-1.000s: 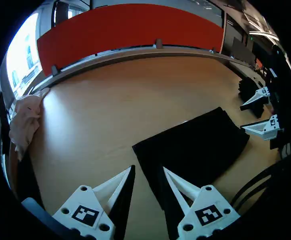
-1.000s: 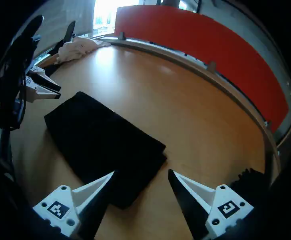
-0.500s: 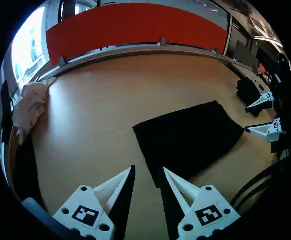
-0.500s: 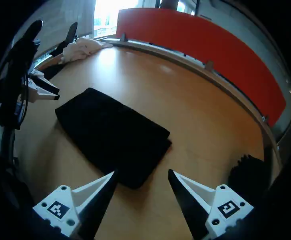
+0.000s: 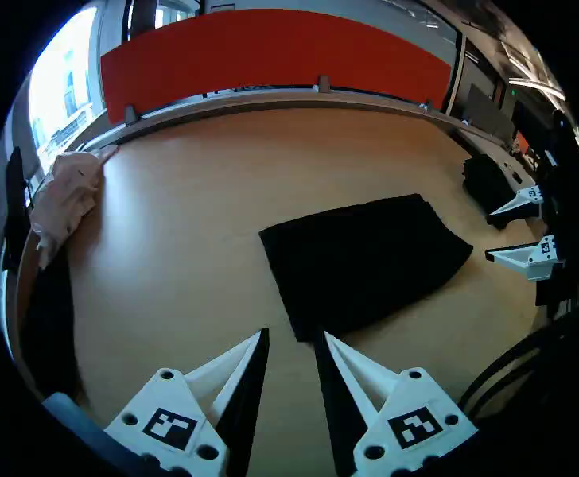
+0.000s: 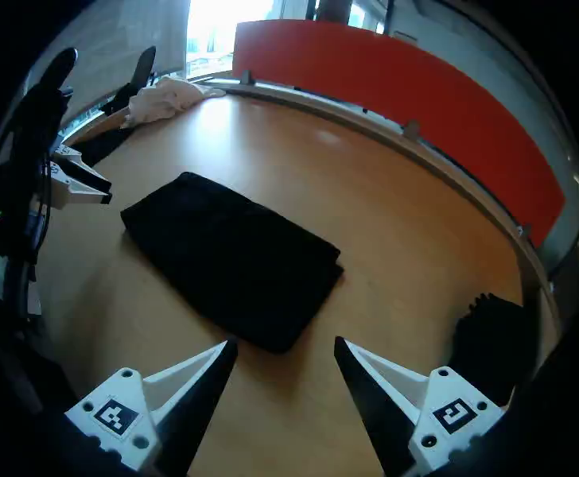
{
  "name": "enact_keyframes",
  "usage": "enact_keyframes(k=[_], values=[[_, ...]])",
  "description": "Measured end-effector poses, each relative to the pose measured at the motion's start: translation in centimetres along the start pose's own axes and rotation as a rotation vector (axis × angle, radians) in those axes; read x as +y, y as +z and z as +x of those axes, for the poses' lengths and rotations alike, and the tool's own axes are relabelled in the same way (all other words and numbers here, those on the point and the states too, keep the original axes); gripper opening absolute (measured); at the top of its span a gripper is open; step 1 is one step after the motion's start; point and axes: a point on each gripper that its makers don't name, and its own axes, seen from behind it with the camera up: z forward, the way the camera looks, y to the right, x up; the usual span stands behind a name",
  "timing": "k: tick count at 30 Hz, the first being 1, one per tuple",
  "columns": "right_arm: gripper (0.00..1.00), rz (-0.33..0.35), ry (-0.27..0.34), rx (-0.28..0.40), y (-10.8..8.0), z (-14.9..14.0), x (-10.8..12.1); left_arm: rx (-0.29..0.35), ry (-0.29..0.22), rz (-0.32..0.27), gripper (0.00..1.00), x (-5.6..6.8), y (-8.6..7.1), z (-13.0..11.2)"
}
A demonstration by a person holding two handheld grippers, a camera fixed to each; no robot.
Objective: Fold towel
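A black towel (image 5: 365, 262), folded into a flat rectangle, lies on the wooden table (image 5: 210, 183). In the left gripper view my left gripper (image 5: 289, 335) hovers just short of the towel's near corner, fingers a narrow gap apart with nothing between them. The right gripper (image 5: 488, 235) appears beyond the towel's far end, open. In the right gripper view the towel (image 6: 234, 258) lies ahead of my right gripper (image 6: 283, 342), which is wide open and clear of the cloth. The left gripper (image 6: 108, 195) sits by the towel's far left end.
A crumpled pale cloth (image 5: 63, 199) lies at the table's left edge, also seen as the pale cloth (image 6: 166, 95). A dark pile (image 5: 484, 179) sits near the right edge. A red partition (image 5: 273, 52) runs along the table's far side.
Both grippers have pulled back from the towel: its edges, which lay under the fingertips a second ago, are now ahead of them. The towel stays flat on the table.
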Motion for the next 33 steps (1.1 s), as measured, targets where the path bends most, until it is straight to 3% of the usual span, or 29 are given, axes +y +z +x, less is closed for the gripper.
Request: enact_keyframes(k=[3,9,24,27,31,33], values=[[0.94,0.001,0.001,0.003,-0.2,-0.1,-0.1,-0.004,-0.009,-0.025,0.41,0.7,-0.5,-0.6],[0.94,0.001,-0.004,0.005,-0.4,-0.1,-0.2,0.009,-0.006,0.009,0.41,0.2,-1.3,-1.1],[0.94,0.01,-0.017,0.006,0.0,-0.1,-0.6,0.03,-0.015,0.015,0.41,0.0,-2.6,-1.3],[0.94,0.012,-0.019,0.005,0.2,-0.1,-0.5,0.025,-0.018,-0.001,0.41,0.4,-2.8,-1.6],[0.94,0.016,-0.022,0.004,0.5,-0.2,-0.5,0.024,-0.031,-0.013,0.63,0.6,-3.2,-1.9],[0.94,0.019,-0.024,0.003,0.7,-0.2,-0.5,0.023,-0.037,-0.016,0.68,0.7,-3.4,-2.1]])
